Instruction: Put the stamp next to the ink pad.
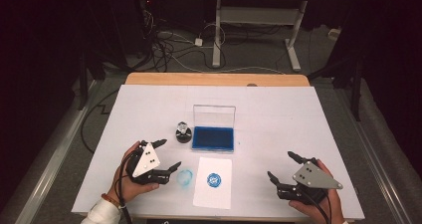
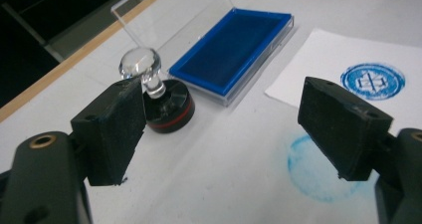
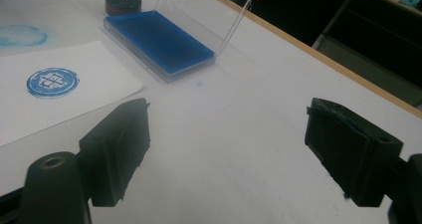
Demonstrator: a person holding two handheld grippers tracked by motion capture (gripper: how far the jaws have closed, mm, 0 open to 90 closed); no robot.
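Stamp point(image 1: 184, 132) stands at the ink pad's point(image 1: 213, 138) nine o'clock, print done on paper point(image 1: 213, 182); left gripper point(image 1: 166, 155) and right gripper point(image 1: 280, 168) rest, jaws spread, empty.

Ahead of your left gripper point(image 1: 165, 156): a black stamp point(image 1: 183, 133) with a red band, a deep-blue ink pad point(image 1: 213, 138), and white paper point(image 1: 213, 182) bearing a blue round emblem.

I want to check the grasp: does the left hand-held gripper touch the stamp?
Apart. The high view shows bare table between the left hand-held gripper and the stamp.
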